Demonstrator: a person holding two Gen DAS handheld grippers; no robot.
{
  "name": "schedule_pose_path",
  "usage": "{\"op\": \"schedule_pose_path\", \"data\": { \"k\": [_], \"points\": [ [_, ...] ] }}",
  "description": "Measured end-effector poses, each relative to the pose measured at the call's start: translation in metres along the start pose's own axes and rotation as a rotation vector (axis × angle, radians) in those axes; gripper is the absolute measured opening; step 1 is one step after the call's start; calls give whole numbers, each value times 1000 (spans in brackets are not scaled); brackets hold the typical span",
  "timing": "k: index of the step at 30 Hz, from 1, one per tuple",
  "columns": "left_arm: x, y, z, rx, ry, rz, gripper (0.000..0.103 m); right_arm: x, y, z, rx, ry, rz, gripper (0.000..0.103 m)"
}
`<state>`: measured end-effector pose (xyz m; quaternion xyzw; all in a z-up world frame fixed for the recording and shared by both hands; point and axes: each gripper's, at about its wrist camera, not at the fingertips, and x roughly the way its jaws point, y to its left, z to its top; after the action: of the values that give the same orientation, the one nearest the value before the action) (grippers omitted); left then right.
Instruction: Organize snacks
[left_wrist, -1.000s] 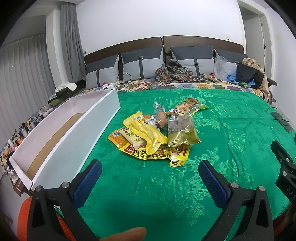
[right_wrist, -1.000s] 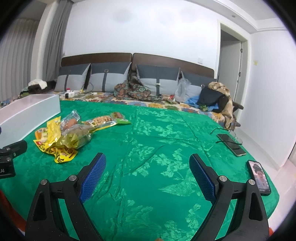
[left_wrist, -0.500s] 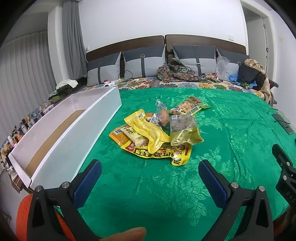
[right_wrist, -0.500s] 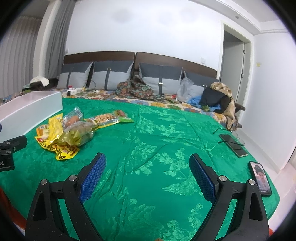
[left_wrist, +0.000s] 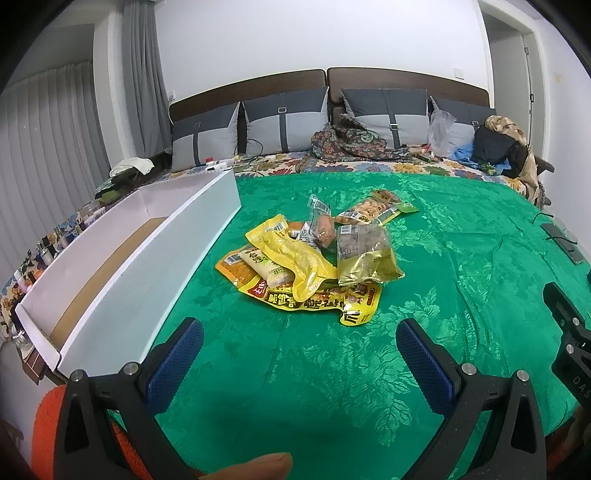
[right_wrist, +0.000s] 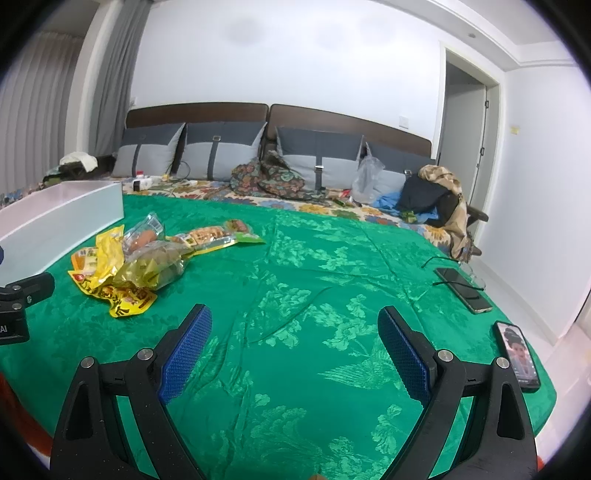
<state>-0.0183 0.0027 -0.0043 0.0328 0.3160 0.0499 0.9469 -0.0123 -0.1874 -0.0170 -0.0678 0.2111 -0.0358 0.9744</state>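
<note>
So the left wrist view looks right down on the pile of snack packets (left_wrist: 314, 262), sitting on the green bedspread (left_wrist: 461, 266) at about 12 o'clock from the left hand-held gripper (left_wrist: 300, 343), well apart from it. That view also shows the inside of the long white box (left_wrist: 122, 254) at 10 o'clock, with its brown cardboard floor. The right wrist view only catches the box's outer wall (right_wrist: 62, 225), and the snack pile (right_wrist: 147, 258) sits off at 10 o'clock there. What it does show is two phones (right_wrist: 517, 354) near the bed's edge at 3 o'clock.

Both are held low over the bedspread, pointing toward the headboard. The left hand-held gripper has its blue pads spread wide, nothing between them. The right hand-held gripper (right_wrist: 294, 347) is spread wide too, over bare cloth.
</note>
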Motion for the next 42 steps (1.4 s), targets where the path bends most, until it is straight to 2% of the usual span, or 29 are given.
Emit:
{"op": "schedule_pose_path", "data": {
  "k": [17, 26, 37, 42],
  "points": [
    [7, 9, -7, -10, 15, -14, 103, 3, 5, -5, -31, 12, -14, 94],
    [20, 20, -15, -41, 52, -13, 103, 4, 17, -8, -85, 16, -18, 94],
    [25, 22, -23, -8, 8, 3, 103, -3, 22, -5, -111, -17, -56, 94],
    [35, 30, -28, -19, 47, -3, 103, 2, 24, -9, -115, 27, -43, 93]
  ]
}}
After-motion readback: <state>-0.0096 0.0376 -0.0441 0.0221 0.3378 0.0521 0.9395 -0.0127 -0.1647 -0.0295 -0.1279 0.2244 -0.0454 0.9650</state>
